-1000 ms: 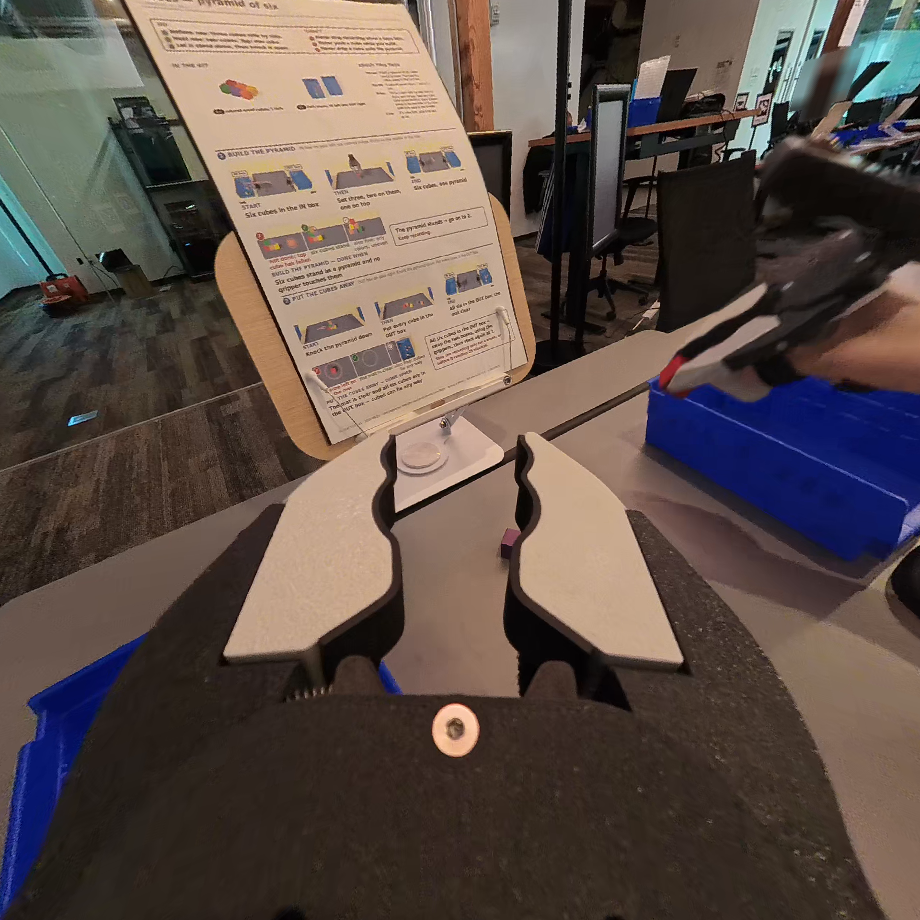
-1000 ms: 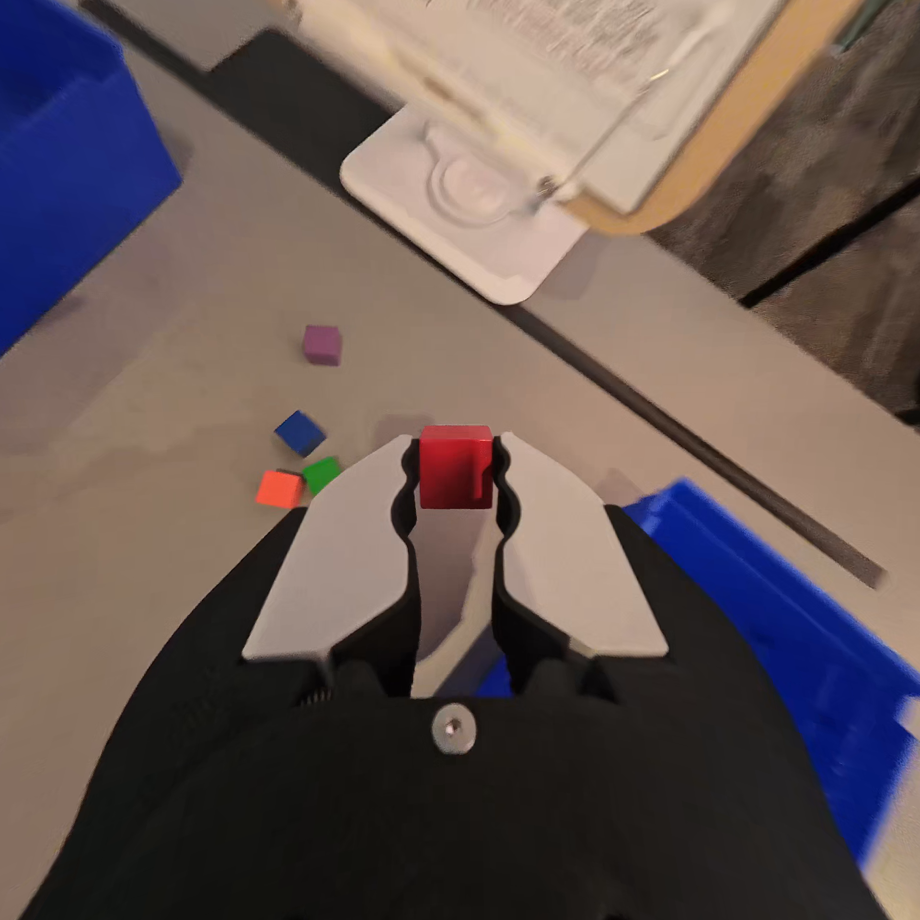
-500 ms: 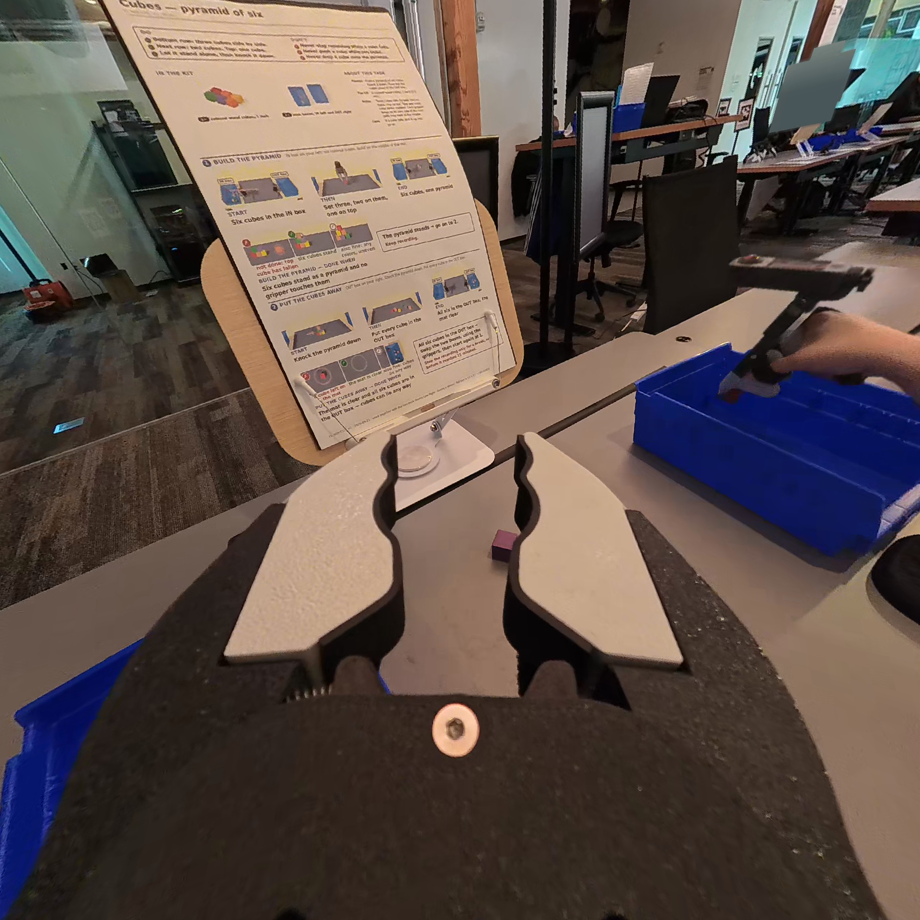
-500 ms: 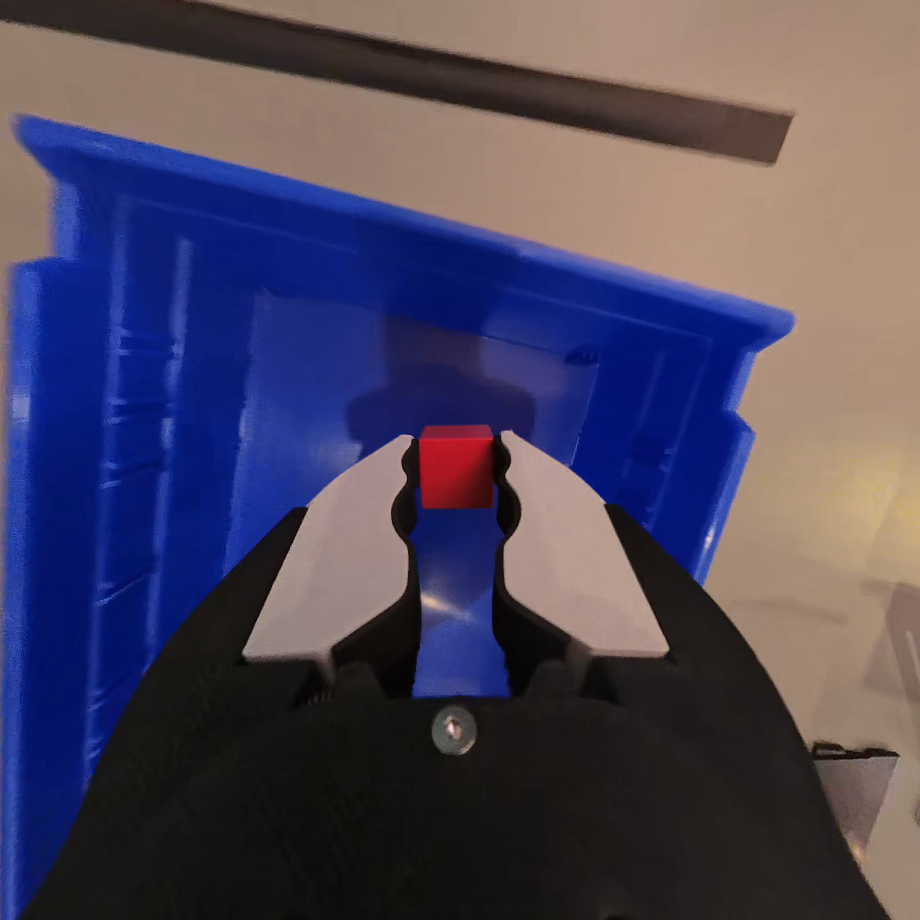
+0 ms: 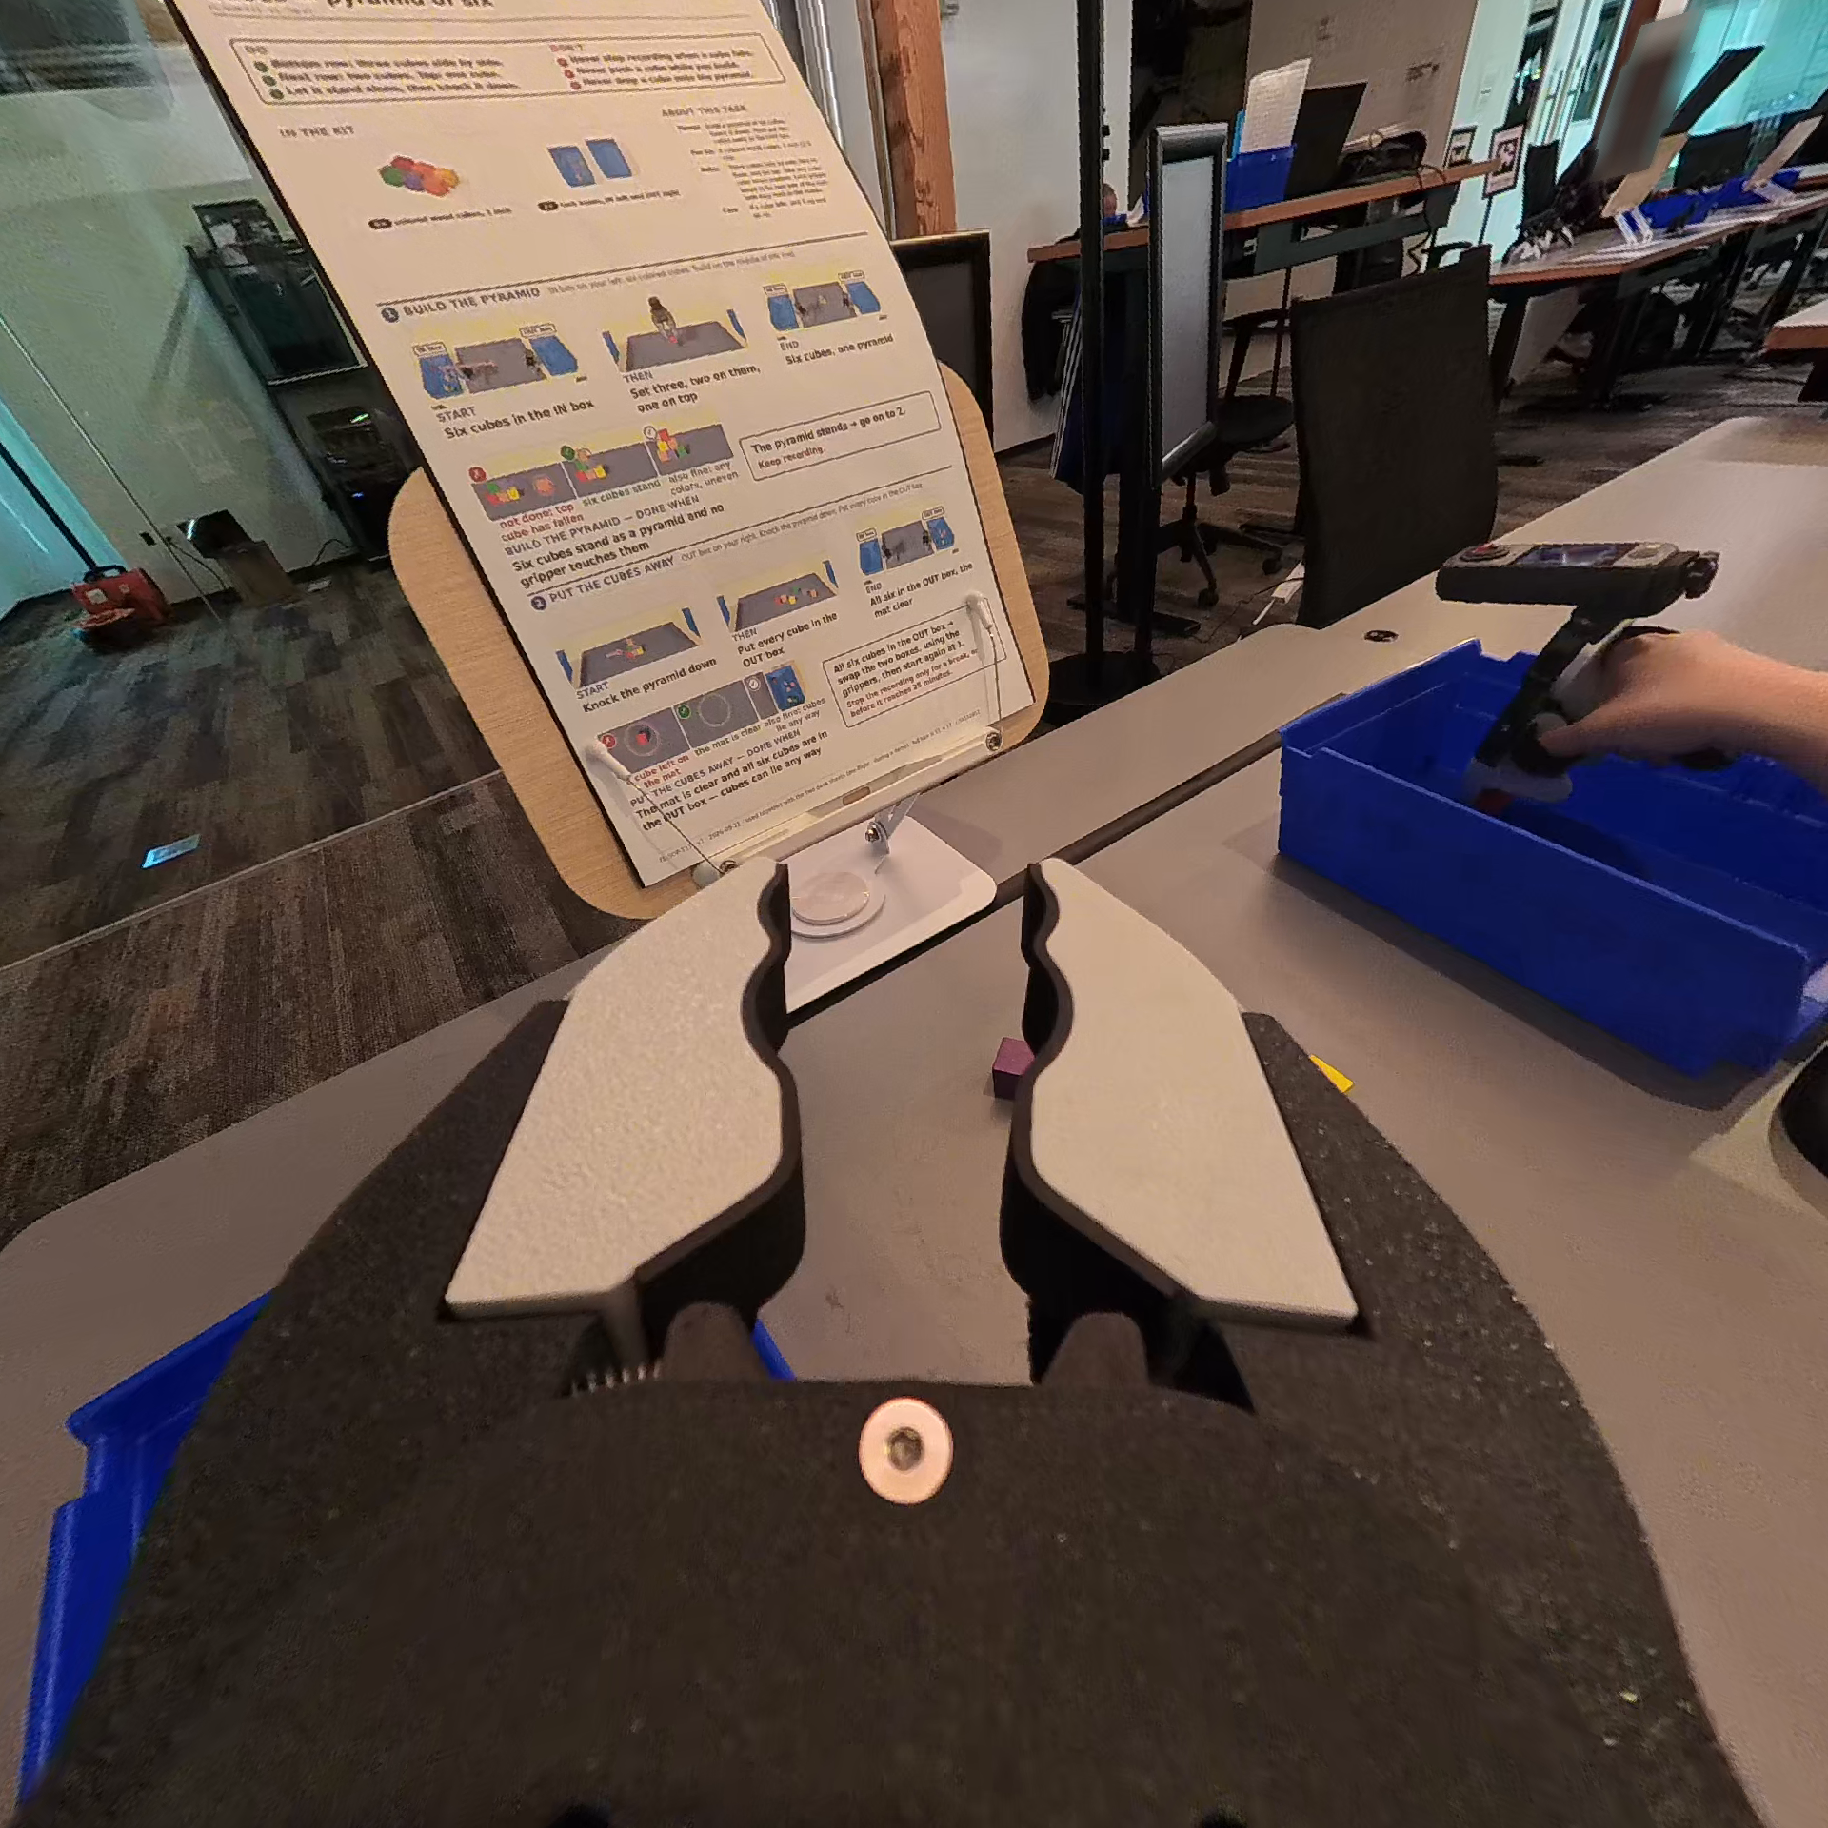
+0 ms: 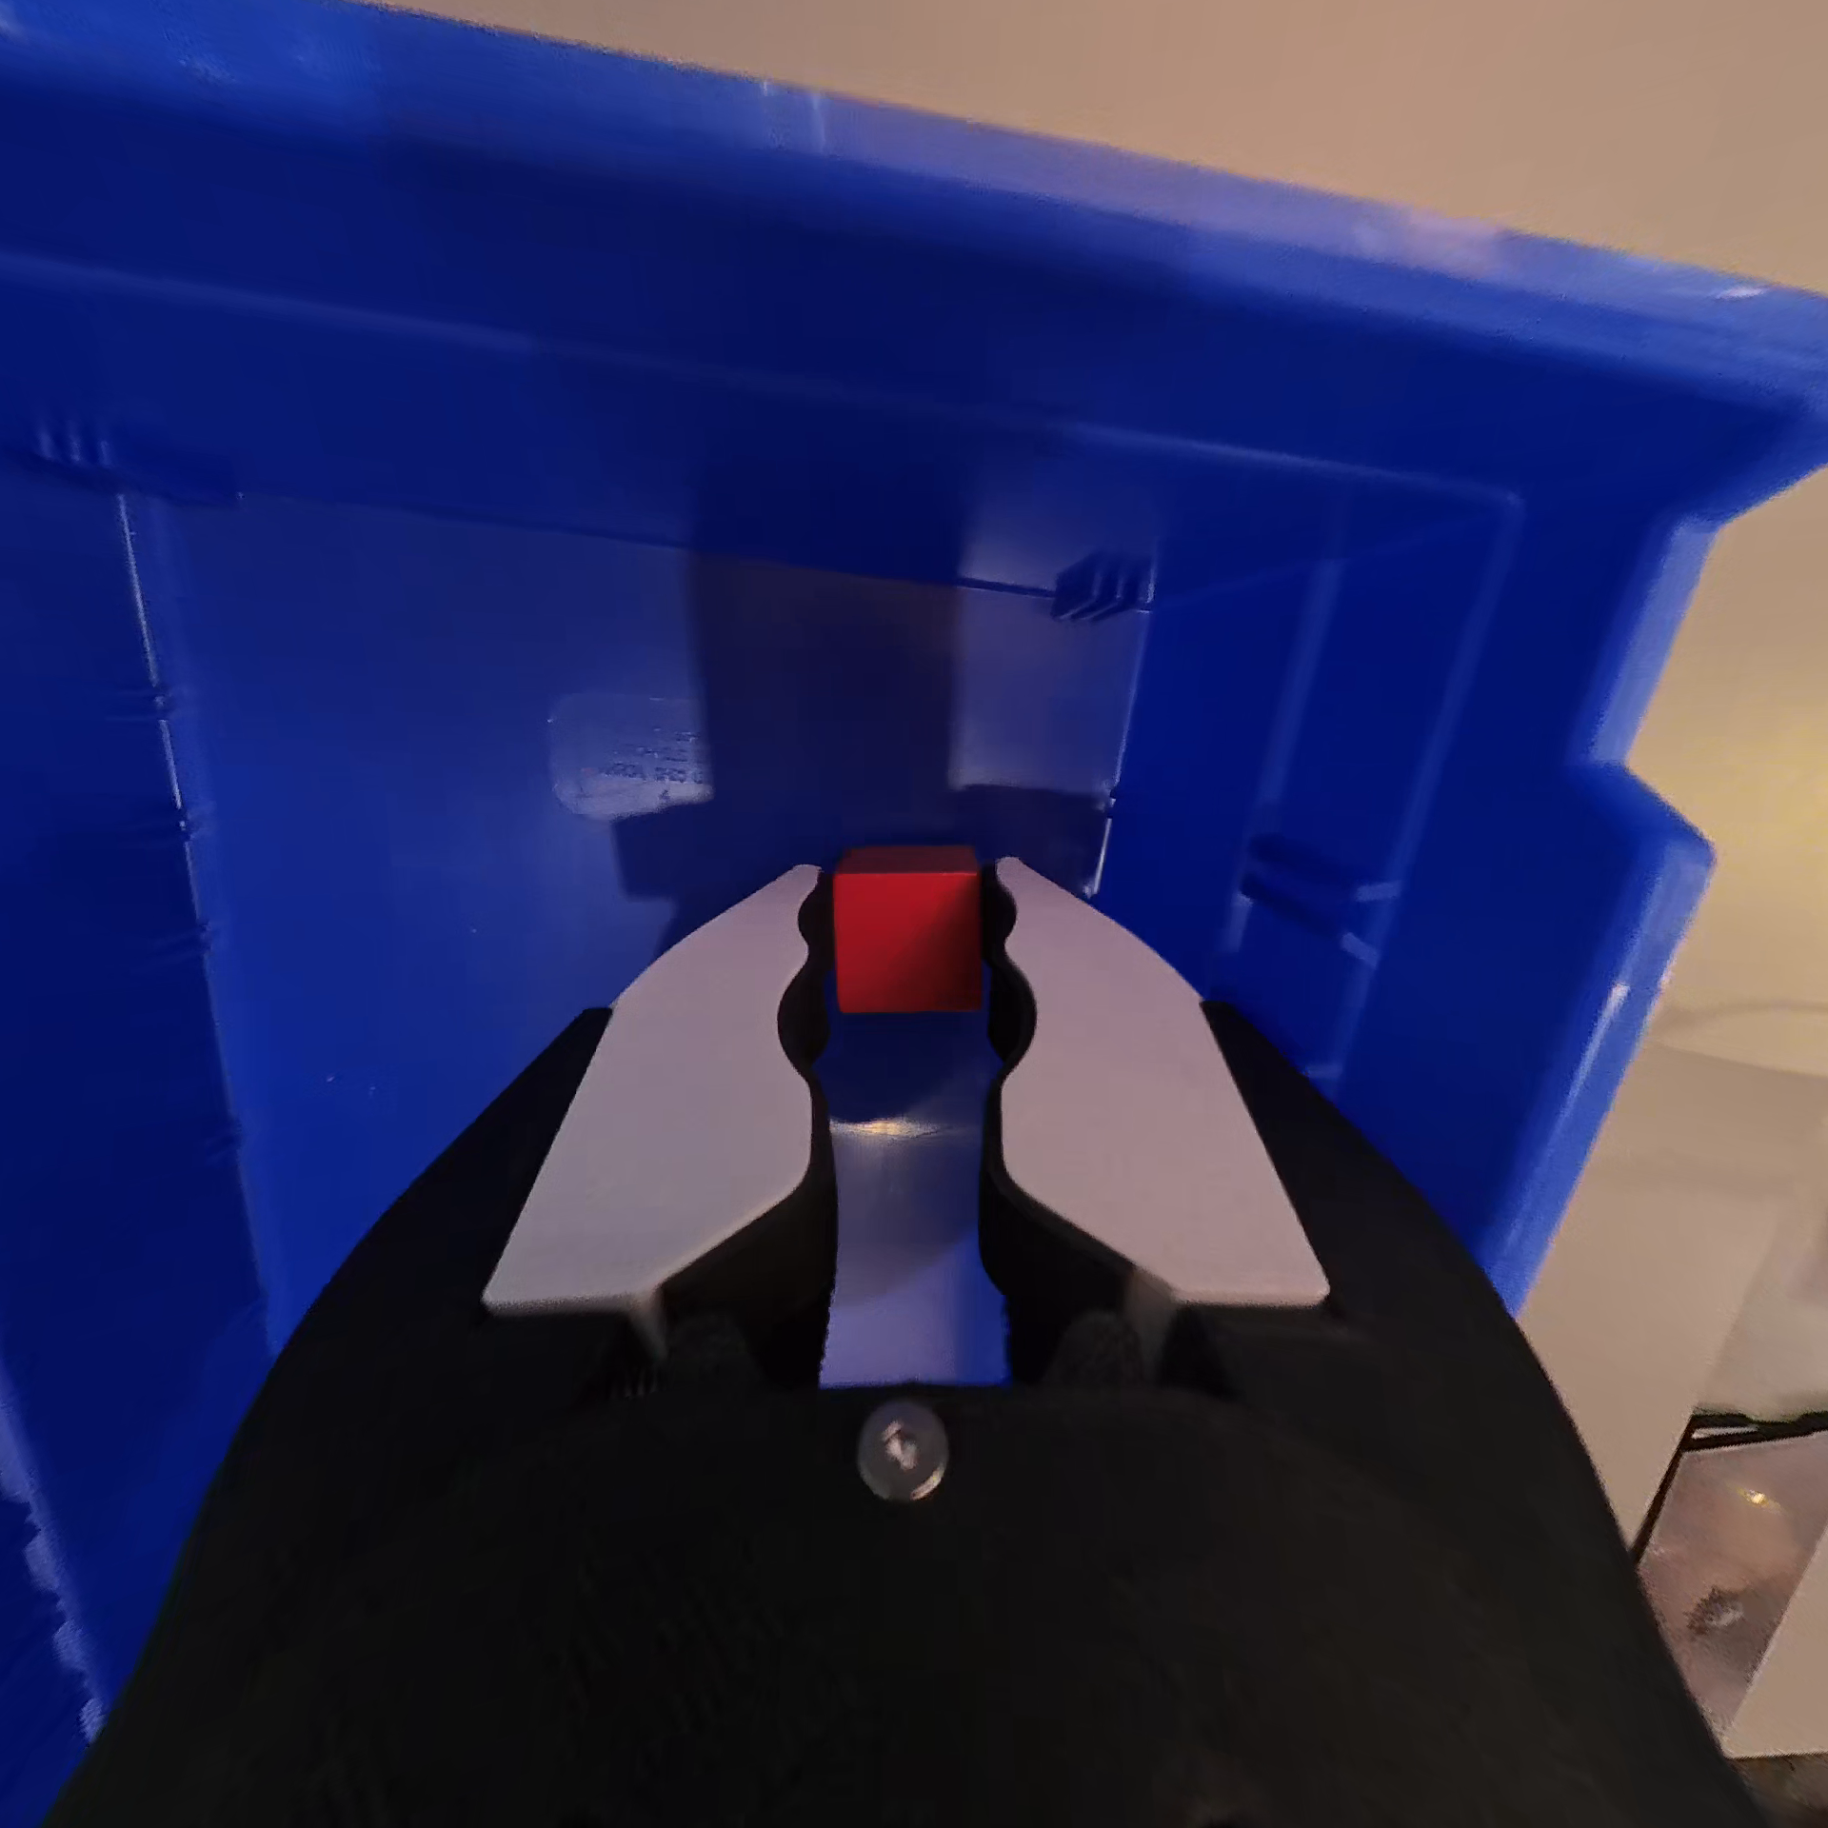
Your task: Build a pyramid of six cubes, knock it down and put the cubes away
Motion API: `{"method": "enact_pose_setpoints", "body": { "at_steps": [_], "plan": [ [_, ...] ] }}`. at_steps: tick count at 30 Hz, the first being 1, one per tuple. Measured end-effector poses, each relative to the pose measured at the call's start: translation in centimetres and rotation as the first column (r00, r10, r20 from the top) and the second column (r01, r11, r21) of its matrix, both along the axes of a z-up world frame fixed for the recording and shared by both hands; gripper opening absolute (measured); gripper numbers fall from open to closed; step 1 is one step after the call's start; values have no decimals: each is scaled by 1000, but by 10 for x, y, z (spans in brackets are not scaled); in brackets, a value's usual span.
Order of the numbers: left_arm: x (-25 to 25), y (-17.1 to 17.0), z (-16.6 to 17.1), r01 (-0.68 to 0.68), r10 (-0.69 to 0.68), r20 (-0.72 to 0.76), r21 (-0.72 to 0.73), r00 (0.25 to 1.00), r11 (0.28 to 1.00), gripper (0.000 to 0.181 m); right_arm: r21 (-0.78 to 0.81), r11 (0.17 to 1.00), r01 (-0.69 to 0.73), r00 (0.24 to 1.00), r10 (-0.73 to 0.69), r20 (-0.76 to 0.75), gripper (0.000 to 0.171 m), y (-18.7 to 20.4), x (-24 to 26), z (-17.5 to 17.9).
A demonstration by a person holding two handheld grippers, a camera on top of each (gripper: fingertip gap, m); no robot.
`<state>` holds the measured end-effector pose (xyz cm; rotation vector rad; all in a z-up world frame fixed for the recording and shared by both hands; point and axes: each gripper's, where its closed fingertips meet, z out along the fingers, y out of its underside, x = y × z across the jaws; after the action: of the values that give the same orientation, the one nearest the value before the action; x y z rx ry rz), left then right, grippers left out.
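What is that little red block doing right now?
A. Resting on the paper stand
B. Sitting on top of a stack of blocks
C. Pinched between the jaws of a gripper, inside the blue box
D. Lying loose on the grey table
C: the right wrist view shows the red cube clamped at the tips of the right gripper, with the blue box walls all around it.

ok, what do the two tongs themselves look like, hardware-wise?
Both match: the left tongs and right tongs each have two flat, light grey textured fingers with wavy black-edged inner profiles, set in a black foam-like body with one silver screw at centre. From the left wrist view, the right unit has a black handle topped by a dark device. No cables or sleeves visible.
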<state>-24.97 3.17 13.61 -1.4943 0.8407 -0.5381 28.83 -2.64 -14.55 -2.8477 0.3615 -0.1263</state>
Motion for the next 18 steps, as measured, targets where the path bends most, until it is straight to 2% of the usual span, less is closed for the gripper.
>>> {"method": "enact_pose_setpoints", "body": {
  "at_steps": [6,10,12,15,18],
  "plan": [
    [-1,-1,1,-3,3,-9,12,1000,1000,45,-13,1000,-12,1000,12,11,30,-1,-3,-4],
    [-3,-2,3,-2,2,0,12,1000,1000,45,-20,999,-43,999,43,24,41,-1,-10,7],
    [-5,-2,5,-2,2,9,16,1000,1000,45,23,996,-83,994,81,76,40,6,-20,32],
    [-6,-2,7,-5,4,18,19,1000,1000,45,218,954,-208,961,158,228,39,28,-63,99],
    [-6,-2,7,-6,6,14,18,1000,1000,45,402,793,-458,884,358,301,38,42,-160,152]
  ]
}}
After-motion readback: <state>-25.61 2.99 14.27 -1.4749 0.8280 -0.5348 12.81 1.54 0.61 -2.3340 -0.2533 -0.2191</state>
